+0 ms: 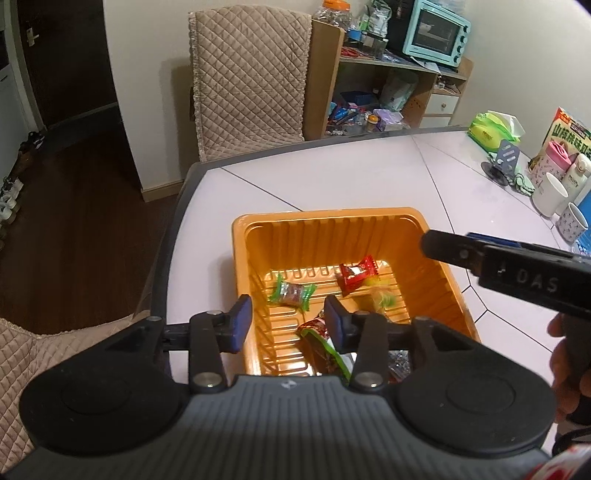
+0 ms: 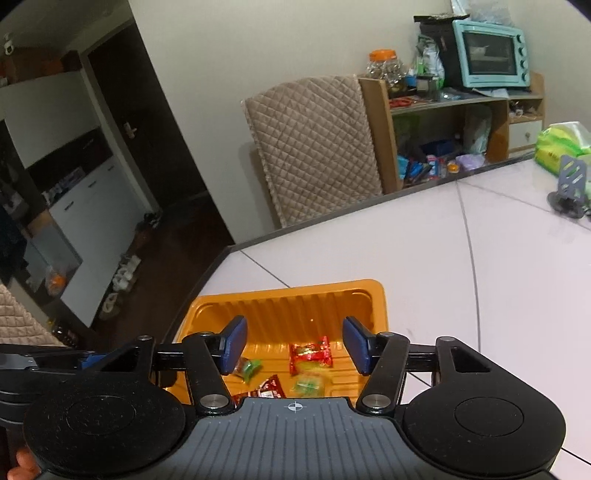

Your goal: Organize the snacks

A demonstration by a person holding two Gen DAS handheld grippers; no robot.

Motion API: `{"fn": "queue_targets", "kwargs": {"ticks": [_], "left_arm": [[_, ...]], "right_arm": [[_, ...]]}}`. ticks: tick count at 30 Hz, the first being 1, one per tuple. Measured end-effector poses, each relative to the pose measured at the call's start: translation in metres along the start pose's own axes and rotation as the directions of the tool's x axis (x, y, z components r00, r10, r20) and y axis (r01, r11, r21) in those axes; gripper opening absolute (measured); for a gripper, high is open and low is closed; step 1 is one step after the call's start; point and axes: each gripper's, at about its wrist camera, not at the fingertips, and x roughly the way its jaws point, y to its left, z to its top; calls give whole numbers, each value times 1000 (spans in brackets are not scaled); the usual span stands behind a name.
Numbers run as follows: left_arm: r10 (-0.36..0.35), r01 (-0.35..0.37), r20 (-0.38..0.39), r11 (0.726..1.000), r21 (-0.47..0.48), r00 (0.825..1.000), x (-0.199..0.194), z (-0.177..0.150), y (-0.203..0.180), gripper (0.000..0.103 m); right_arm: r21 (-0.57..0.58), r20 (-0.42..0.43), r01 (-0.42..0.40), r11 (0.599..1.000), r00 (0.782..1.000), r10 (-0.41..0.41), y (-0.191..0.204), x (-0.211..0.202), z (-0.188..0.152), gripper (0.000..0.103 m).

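The orange plastic tray [image 1: 436, 295] sits low-centre in the left wrist frame, on the white table [image 1: 351, 177] near its dark edge. Inside it lie a green-ended candy [image 1: 291, 293], a red packet [image 1: 356, 275], a yellow-green wrapped sweet [image 1: 384, 297] and a red-and-green packet [image 1: 321, 343] at the near end. Your left gripper [image 1: 289, 319] hangs over the tray's near left part, jaws apart and gripping nothing. Your right gripper [image 2: 294, 345] also stands above the tray, jaws spread wide and empty. In the left frame's upper centre a quilted chair [image 1: 251, 74] stands behind the table; a mint toaster oven [image 1: 437, 33] occupies the shelf at upper right; mugs [image 1: 561, 206] cluster at the right edge.
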Motion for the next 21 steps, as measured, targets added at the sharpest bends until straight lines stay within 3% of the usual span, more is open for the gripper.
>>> {"fn": "queue_targets", "kwargs": {"ticks": [4, 8, 21], "left_arm": [[4, -4, 11, 1000, -8, 1000, -9, -3, 5, 47], [8, -8, 12, 1000, -24, 1000, -18, -7, 8, 48], [20, -21, -2, 998, -53, 1000, -61, -42, -4, 55]], "right_arm": [[25, -8, 2, 1000, 1000, -2, 1, -10, -2, 62], [40, -26, 28, 999, 999, -27, 3, -22, -11, 73], [32, -58, 29, 999, 998, -28, 9, -79, -41, 81]]}}
